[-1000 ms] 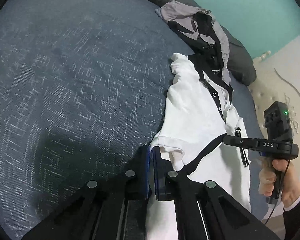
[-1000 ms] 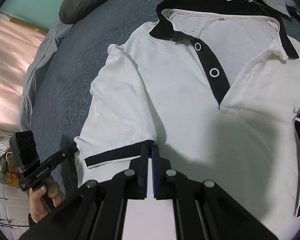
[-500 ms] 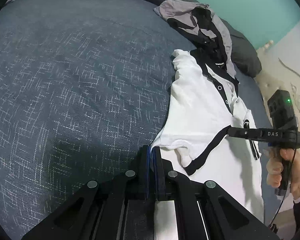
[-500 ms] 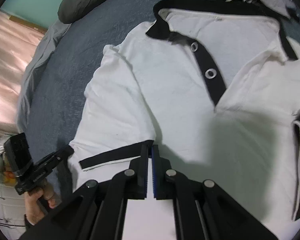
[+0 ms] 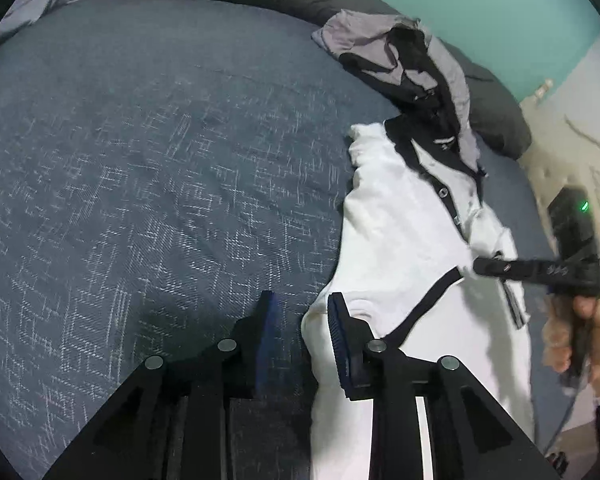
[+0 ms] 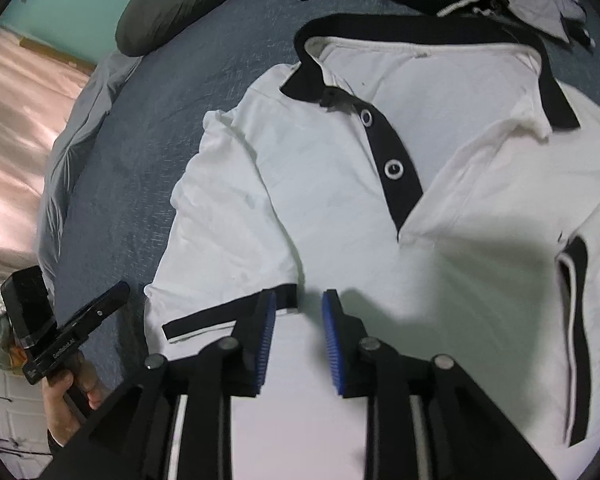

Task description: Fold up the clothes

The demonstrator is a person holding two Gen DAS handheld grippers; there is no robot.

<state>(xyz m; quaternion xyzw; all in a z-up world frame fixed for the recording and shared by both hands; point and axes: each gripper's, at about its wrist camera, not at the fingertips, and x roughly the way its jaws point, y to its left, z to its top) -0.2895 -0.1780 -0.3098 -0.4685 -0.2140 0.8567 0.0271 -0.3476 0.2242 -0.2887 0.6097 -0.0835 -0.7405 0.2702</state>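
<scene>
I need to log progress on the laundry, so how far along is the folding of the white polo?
Done: the white polo lies on the bed, one sleeve folded in over its front. In hand: nothing; the left gripper and right gripper are both open over it. Left: the other sleeve, the body folds, and the grey and black clothes heaped by the collar.

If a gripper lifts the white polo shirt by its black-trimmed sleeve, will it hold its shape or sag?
The white polo shirt will probably sag: it lies limp, with soft wrinkles at the shoulder. The black collar looks thicker and may keep some form. It seems light, so it may drag along the bedspread rather than resist.
</scene>
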